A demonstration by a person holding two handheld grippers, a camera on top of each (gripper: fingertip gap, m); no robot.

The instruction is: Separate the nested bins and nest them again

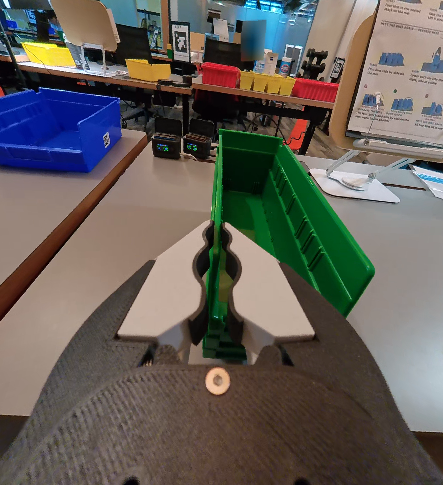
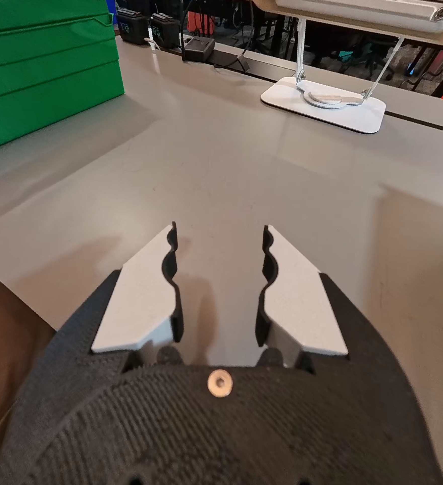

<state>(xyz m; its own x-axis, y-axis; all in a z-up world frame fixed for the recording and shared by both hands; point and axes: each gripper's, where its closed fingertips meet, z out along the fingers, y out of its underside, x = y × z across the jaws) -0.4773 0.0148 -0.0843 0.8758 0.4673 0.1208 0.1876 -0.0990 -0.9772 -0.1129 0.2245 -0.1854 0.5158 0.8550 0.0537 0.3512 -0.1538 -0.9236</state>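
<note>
Clearly, the left gripper (image 1: pixel 217 225) has its jaws pinching the thin near wall of the green bin (image 1: pixel 288 210), tilted above the table (image 1: pixel 136 236) toward one o'clock, stiff and seemingly light, while the right gripper (image 2: pixel 219 227) jaws are spread, empty.

the left gripper (image 1: pixel 217 225) is clamped on the near wall of a long green plastic bin (image 1: pixel 280 210), tilted over the grey table (image 1: pixel 136 236). a wide blue plastic bin (image 1: pixel 44 131) sits well apart at far left.

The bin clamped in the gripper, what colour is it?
Green, plain with no pattern; it shows best in the left wrist view.
</note>
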